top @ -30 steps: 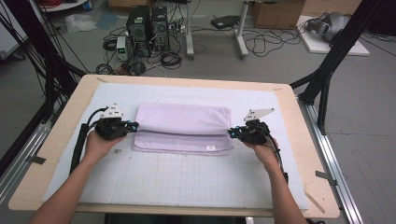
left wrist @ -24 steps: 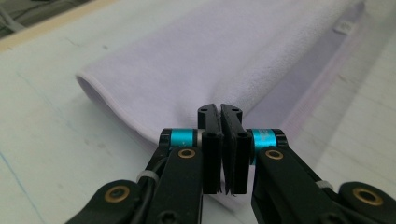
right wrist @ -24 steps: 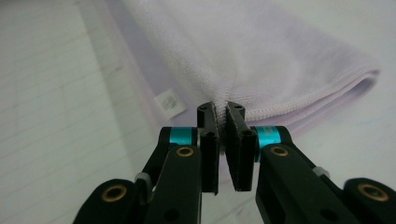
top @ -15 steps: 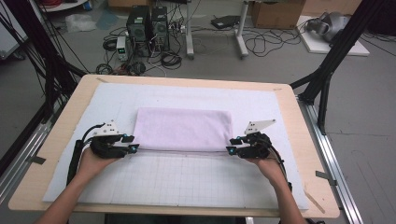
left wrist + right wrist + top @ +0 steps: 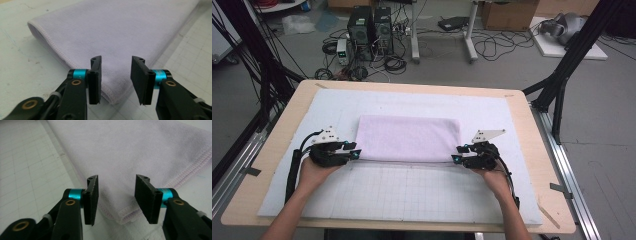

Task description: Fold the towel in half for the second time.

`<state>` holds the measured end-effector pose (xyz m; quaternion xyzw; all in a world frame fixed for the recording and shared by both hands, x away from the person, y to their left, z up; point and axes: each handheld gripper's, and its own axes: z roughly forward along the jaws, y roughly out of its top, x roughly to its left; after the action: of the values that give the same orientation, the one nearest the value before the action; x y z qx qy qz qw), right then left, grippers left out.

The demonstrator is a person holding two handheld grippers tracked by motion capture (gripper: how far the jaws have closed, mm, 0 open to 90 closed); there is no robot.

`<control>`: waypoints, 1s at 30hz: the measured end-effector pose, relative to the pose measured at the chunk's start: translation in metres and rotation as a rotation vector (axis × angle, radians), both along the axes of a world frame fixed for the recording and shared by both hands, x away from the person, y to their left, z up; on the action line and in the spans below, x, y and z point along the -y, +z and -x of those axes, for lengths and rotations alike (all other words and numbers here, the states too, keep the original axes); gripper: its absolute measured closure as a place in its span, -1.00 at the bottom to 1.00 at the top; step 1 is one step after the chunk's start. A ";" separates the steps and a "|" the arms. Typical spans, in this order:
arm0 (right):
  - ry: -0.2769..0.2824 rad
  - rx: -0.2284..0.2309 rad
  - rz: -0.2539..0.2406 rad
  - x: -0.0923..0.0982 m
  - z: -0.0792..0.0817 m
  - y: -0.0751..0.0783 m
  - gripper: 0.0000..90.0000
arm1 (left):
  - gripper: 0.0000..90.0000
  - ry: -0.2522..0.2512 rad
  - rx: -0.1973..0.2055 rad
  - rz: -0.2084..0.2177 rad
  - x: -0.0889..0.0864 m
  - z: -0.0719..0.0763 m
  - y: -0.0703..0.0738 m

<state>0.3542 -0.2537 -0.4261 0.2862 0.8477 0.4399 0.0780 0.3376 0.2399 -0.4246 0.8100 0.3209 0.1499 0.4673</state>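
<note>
A folded lilac towel [image 5: 408, 137] lies flat on the white gridded mat [image 5: 412, 195]. My left gripper [image 5: 354, 154] sits at the towel's near left corner and my right gripper [image 5: 457, 155] at its near right corner. In the left gripper view the jaws of the left gripper [image 5: 116, 62] stand apart, with the towel's corner [image 5: 112, 32] lying between them untouched. In the right gripper view the right gripper [image 5: 117, 181] also stands open over the stitched corner of the towel [image 5: 130, 147]. Both pairs of jaws have just been opening, and the pads press on nothing.
The mat rests on a wooden table [image 5: 277, 145] with metal rails along both sides. Black frame posts [image 5: 562, 75] stand at the far right and far left. Computer towers [image 5: 369, 25] and cables lie on the floor beyond the table.
Both grippers came a little toward the near side with the towel's front edge, then opened and let the towel go. In the last half second the hands stayed put.
</note>
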 end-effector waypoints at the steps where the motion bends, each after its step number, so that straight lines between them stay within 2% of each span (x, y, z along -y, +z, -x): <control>1: -0.009 0.004 0.000 0.000 0.000 0.000 0.09 | 0.23 0.003 -0.001 0.005 0.000 0.000 0.000; 5: -0.029 0.010 -0.006 0.002 0.003 0.003 -0.06 | 0.12 0.001 -0.006 0.028 -0.004 0.004 0.000; 9: -0.045 0.022 0.004 0.002 0.007 0.005 -0.25 | -0.02 0.004 0.003 0.022 -0.007 0.010 0.002; 15: -0.051 0.022 0.015 0.001 0.014 0.008 -0.43 | -0.14 0.014 0.018 0.012 -0.014 0.019 0.006; 18: -0.064 0.045 0.015 0.002 0.020 0.006 -0.45 | -0.19 0.022 0.026 0.012 -0.018 0.024 0.007; 30: -0.083 0.056 0.015 0.009 0.040 0.004 -0.58 | -0.30 0.025 0.024 0.000 -0.021 0.036 0.007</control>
<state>0.3141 -0.2626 -0.4224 0.3081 0.8358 0.4378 0.1217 0.3015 0.2609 -0.4176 0.8041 0.3253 0.1652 0.4693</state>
